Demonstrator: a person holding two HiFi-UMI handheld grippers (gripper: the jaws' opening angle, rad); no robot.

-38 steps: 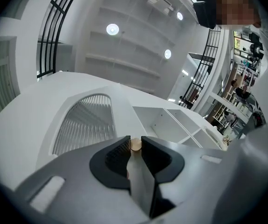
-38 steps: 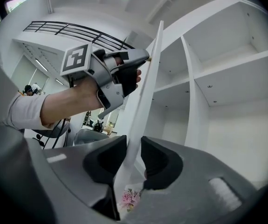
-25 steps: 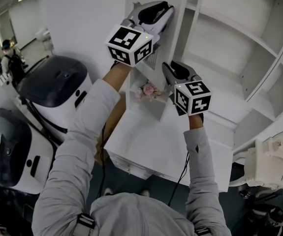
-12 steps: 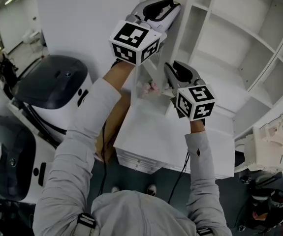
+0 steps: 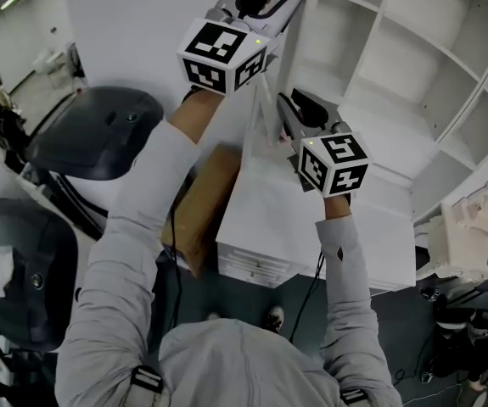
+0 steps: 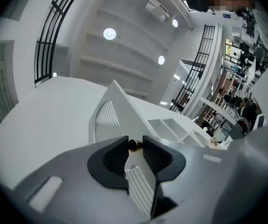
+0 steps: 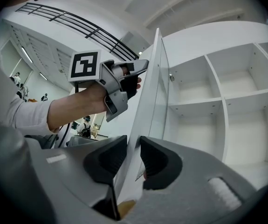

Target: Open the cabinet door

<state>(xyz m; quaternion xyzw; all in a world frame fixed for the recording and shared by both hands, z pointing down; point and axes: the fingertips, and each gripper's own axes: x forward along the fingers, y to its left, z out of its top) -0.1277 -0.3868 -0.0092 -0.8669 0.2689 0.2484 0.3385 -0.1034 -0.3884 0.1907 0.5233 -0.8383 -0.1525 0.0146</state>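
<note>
Head view: flat, desaturated overhead light. White cabinet shelves (image 5: 371, 117) near clipping, floor at 6 o'clock dim. Both gripper views: heavy fisheye, black vignette in the corners. Ceiling spots (image 6: 109, 33) flare at 11–12 o'clock in the left gripper view, one at 12 in the right. Cabinet door (image 7: 148, 92) bright, low contrast. Fingers (image 6: 113, 158) at 6 o'clock soft.

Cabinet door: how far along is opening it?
Done: the door stands swung wide, edge-on, shelves exposed. In hand: the left gripper has the knob between its jaws, which have just been opening; the right gripper clamps the door's edge. Remaining: maybe a little more swing, then letting go.
</note>
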